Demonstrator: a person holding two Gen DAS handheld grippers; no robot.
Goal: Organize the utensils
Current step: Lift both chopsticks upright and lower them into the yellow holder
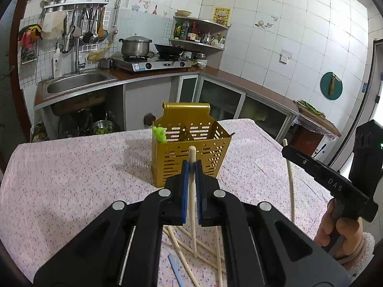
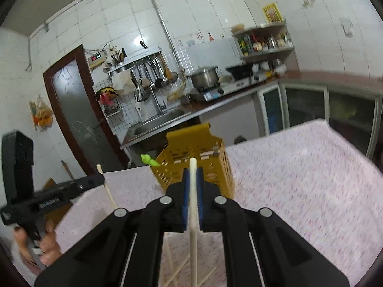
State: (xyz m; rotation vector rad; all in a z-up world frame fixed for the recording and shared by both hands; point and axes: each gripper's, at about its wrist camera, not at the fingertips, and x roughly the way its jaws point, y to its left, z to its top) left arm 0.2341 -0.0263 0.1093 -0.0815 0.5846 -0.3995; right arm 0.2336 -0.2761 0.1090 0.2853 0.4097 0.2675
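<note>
Tiled kitchen, cloth-covered counter [image 1: 71,179]. Left gripper [image 1: 191,167] clamped on upright chopstick [image 1: 192,205]; right gripper [image 2: 193,174] likewise on second chopstick [image 2: 193,215]. Yellow holder [image 1: 191,148] seen directly ahead, compartments open upward; left gripper judged nearer.

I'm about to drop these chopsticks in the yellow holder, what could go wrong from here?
1. Each gripper, left and right, pinches only one thin chopstick near its top; its long lower end hangs free and could swing or slip.
2. The holder is light-looking and perforated; a tip catching its rim or slots might tip it.
3. Loose chopsticks lie crossed on the table beneath; a dangling end could scatter them.
</note>
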